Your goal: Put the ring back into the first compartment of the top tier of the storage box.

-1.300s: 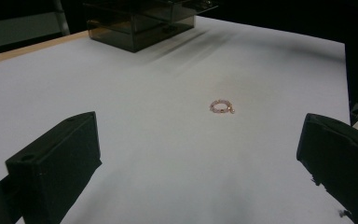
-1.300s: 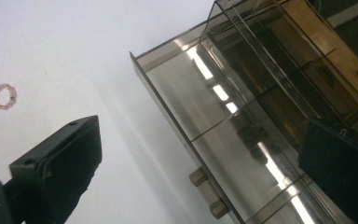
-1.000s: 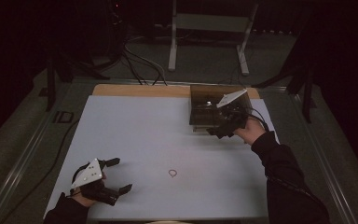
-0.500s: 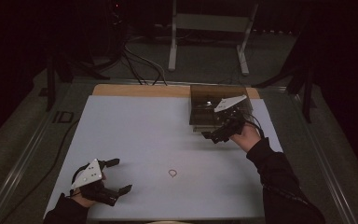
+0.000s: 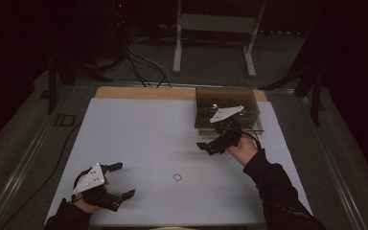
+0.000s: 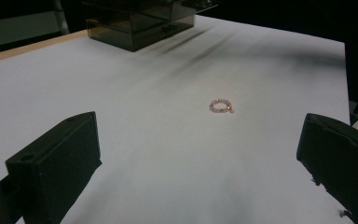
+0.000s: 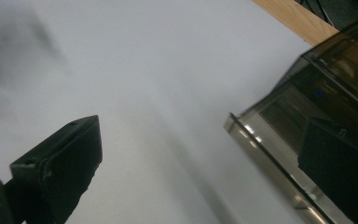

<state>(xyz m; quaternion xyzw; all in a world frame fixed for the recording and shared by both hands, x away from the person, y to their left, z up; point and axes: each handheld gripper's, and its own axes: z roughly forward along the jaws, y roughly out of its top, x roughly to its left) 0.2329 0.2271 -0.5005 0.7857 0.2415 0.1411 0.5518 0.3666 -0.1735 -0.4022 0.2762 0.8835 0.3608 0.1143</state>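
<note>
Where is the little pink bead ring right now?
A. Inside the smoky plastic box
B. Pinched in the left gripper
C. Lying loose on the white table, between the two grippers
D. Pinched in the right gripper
C: the bead ring lies alone on the white table, with the left gripper and the right gripper both open and apart from it.

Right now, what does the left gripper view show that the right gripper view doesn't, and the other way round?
Left gripper view: a small pink bead ring lying on the white mat, ahead of the open left gripper, with the smoky box far off. Right gripper view: the box close up beside the open right gripper, and the table's wooden edge. Both: the mat, the box, and empty jaws.
</note>
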